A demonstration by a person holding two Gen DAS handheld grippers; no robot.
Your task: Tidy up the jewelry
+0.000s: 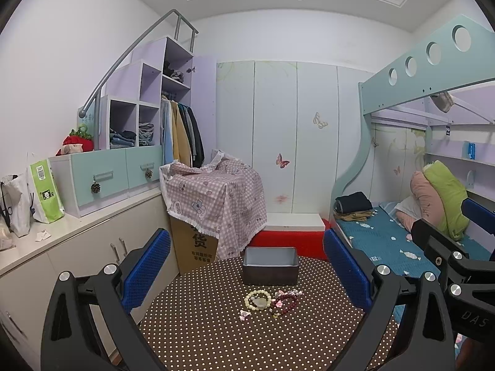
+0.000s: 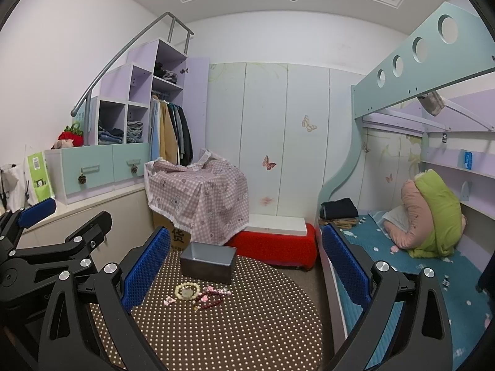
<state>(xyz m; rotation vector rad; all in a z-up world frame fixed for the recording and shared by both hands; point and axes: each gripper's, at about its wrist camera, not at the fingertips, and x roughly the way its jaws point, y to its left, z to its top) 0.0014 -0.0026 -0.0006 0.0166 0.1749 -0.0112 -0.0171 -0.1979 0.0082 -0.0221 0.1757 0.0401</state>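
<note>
Both grippers, left (image 1: 247, 273) and right (image 2: 246, 273), hovering with fingers spread wide and empty above the dotted tabletop (image 1: 216, 340), cream bead bracelet (image 1: 257, 300) touching dark red bracelet (image 1: 286, 301), perhaps a small pink clip (image 1: 244, 315) beside them, grey box (image 1: 270, 265) just beyond.

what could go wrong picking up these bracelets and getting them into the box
1. The cream bead bracelet and dark red bead bracelet lie touching, so a pinch may drag both.
2. The small pink hair clip lies flat and could slip from the open left claw.
3. The grey rectangular box sits near the far edge of the dotted brown table; a nudge might push it off.
</note>
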